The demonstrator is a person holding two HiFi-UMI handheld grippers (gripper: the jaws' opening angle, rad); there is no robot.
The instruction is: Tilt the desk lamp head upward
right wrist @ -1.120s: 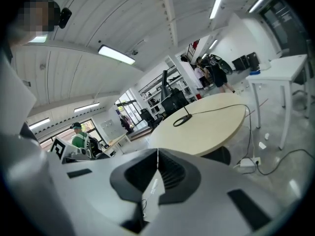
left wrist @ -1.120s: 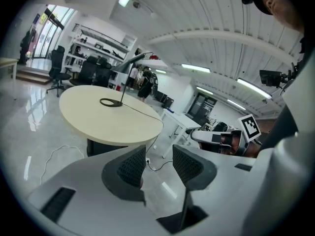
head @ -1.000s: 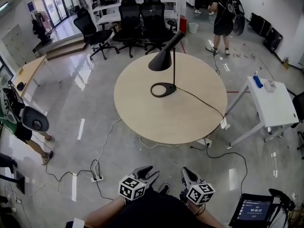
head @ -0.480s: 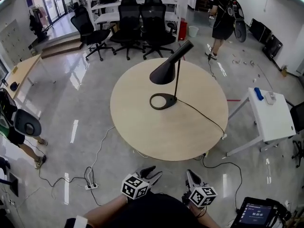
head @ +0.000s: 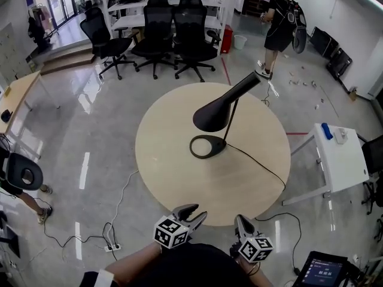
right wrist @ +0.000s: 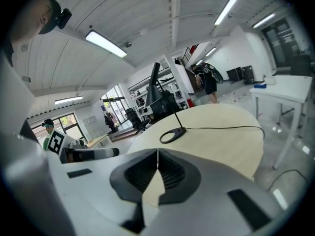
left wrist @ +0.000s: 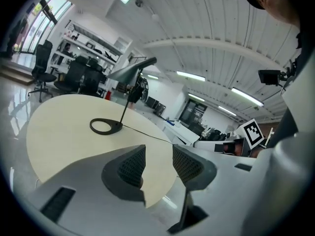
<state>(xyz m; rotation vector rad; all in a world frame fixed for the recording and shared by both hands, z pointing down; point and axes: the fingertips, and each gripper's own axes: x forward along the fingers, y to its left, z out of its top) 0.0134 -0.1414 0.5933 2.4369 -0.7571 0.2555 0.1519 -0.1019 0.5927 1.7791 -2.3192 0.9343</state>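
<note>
Head view: lamp (head: pixel 215 115) shade hides its stem's top; left gripper (head: pixel 199 211) jaws apart, right gripper (head: pixel 240 220) jaws closed, both empty

Both were cased in pale grey plastic, the left gripper (head: pixel 192 214) and the right gripper (head: pixel 240 221) alike. Dark ribbed pads (left wrist: pixel 132 165) lined the fingers' inner faces. Behind the fingers sat a white cube (head: pixel 170 232) with black square markers. The person wore a black top (head: pixel 191 266).
</note>
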